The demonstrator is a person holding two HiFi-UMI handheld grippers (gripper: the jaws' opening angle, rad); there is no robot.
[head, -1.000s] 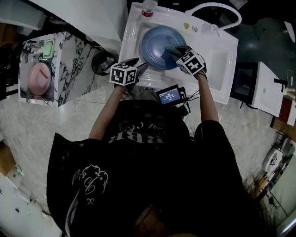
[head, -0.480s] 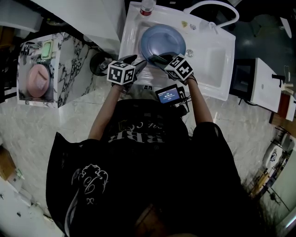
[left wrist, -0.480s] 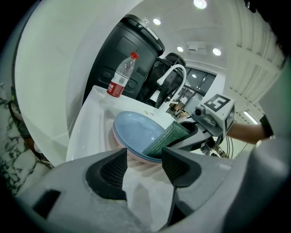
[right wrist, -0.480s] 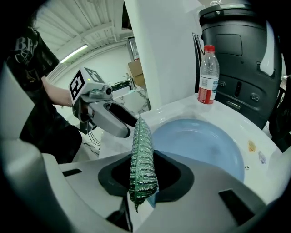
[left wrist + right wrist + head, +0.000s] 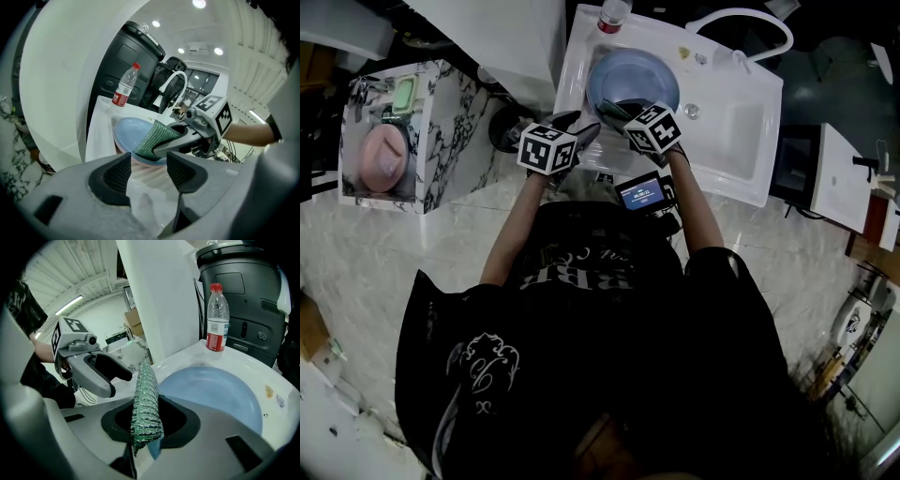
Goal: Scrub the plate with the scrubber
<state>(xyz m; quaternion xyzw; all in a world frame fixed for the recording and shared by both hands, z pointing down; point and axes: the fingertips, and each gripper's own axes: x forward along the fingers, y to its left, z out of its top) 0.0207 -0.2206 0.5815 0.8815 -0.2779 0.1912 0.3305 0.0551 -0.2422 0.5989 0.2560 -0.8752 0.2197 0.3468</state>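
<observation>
1. Crowding the white sink (image 5: 741, 122), a clear plastic bottle (image 5: 216, 319) with a red label stands at upper right of the right gripper view.
2. Round, smooth blue plate (image 5: 630, 75) lies flat in the basin.
3. Green mesh scrubber (image 5: 146, 399) stands on edge, long axis upright, at the plate's near rim.
4. Right gripper (image 5: 147, 423) is clenched on the scrubber. Left gripper (image 5: 149, 171) is released and empty, just beside it.

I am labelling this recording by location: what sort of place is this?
Probably a mock kitchen corner in a lab or workshop: a white sink with a faucet holds a blue plate, and an industrial-looking ceiling shows above.
</observation>
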